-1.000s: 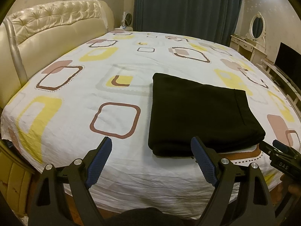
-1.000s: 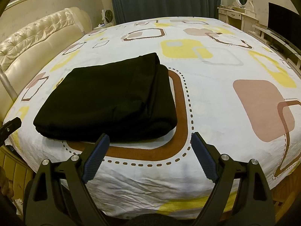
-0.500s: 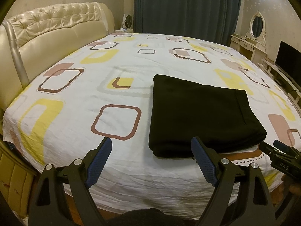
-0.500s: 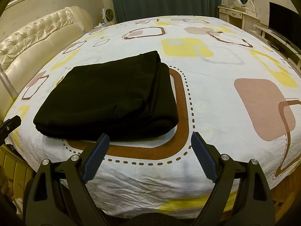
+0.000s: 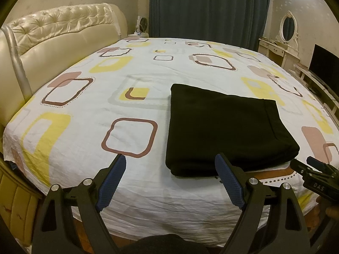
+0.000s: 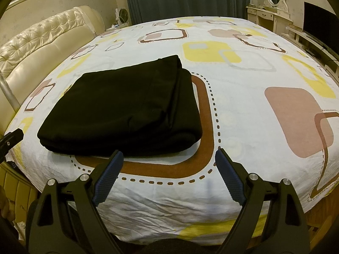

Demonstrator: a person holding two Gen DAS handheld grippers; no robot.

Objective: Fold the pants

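Observation:
Black pants lie folded into a thick rectangle on the patterned bed sheet, near the bed's front edge. My left gripper hangs open over the front edge, its right fingertip in front of the pants' near left corner, nothing between its blue pads. My right gripper is open too, just in front of the pants' near right corner, and holds nothing. The right gripper's tip shows at the lower right of the left wrist view; the left one's at the left edge of the right wrist view.
A cream tufted headboard rises along the left side. Dark curtains hang behind the bed. A white dressing table with an oval mirror and a dark screen stand to the right. The sheet drapes over the front edge.

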